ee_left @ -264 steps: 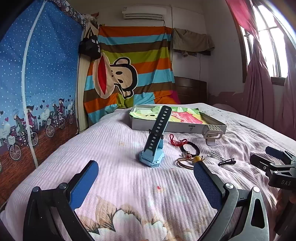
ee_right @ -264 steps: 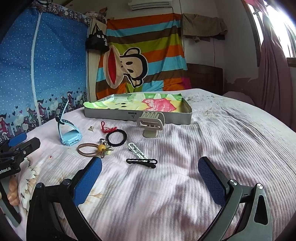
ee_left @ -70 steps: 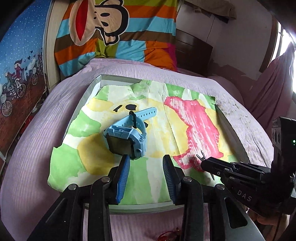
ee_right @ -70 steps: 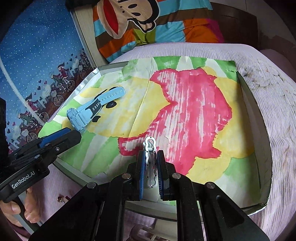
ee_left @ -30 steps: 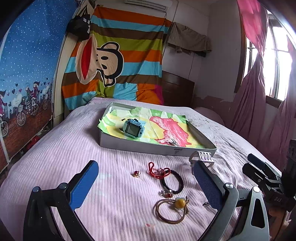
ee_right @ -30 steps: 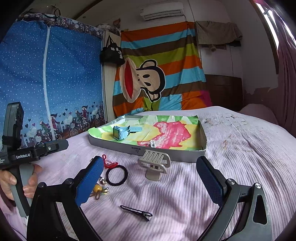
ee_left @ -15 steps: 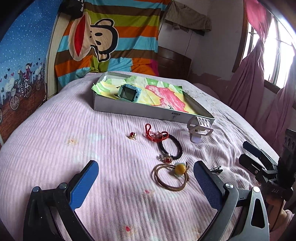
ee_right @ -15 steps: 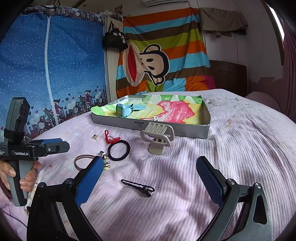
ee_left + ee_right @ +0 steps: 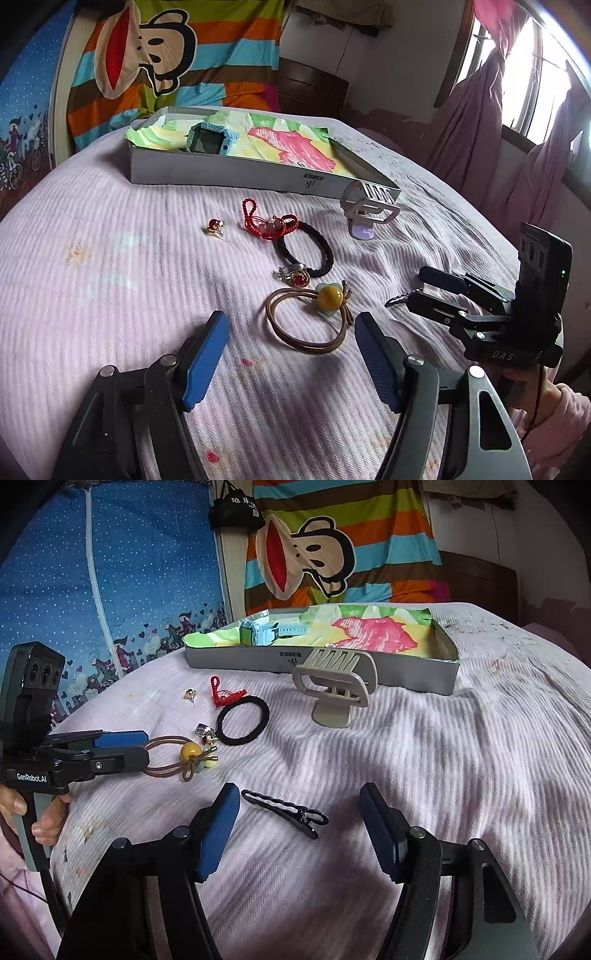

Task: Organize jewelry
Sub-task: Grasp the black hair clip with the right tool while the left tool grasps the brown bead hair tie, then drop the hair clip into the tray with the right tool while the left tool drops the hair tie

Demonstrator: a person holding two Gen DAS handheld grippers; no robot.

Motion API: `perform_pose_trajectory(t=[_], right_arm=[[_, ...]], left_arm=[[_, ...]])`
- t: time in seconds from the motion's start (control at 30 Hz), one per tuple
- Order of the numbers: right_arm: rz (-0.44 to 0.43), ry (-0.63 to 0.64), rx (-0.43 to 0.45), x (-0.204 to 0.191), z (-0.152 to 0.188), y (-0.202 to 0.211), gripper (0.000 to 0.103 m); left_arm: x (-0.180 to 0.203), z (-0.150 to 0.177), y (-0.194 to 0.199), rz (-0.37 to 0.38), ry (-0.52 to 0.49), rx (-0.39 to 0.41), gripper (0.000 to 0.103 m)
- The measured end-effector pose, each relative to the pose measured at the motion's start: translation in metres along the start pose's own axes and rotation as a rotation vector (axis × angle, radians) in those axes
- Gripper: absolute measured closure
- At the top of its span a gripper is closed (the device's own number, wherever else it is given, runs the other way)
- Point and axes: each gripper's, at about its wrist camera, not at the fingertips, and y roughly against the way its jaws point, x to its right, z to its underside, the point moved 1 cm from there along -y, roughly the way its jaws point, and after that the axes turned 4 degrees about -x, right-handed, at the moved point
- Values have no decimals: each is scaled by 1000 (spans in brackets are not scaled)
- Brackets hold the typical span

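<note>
Left wrist view has dropped nearer the bed (image 9: 110, 295) than half a second ago. Both tools have narrowed but remain parted and empty: left tool (image 9: 291, 354) around the brown hair tie (image 9: 306, 321), right tool (image 9: 299, 834) straddling the black clip (image 9: 284, 810). Grey tray (image 9: 236, 173) holds the blue watch (image 9: 207, 138).

From my left camera the black hair clip (image 9: 400, 297) is mostly hidden behind the right gripper (image 9: 424, 291), only its tip pokes out. The small clip in the tray (image 9: 448, 672) is just a sliver over the wall from my right camera. The ring (image 9: 205, 734) is too tiny to read.
</note>
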Motion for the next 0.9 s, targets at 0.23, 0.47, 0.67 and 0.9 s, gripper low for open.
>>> perform_pose_trajectory(t=[0.23,0.47,0.67,0.9], right_arm=[[-7,-9,-36,-1,2,-9,51],[-20,-11,-63,-2,3,-13,69],[-34,-12,-71,-2,5,-14,76],[-80,-30,-58,1,6,-12,91]], left_arm=[[-4,-1,-6,9,22,-31,35],[-6,-1,-10,4,36,-50,60],[-9,1,-13,27,57,-61,85],[-4,1,-9,-9,34,-23,99]])
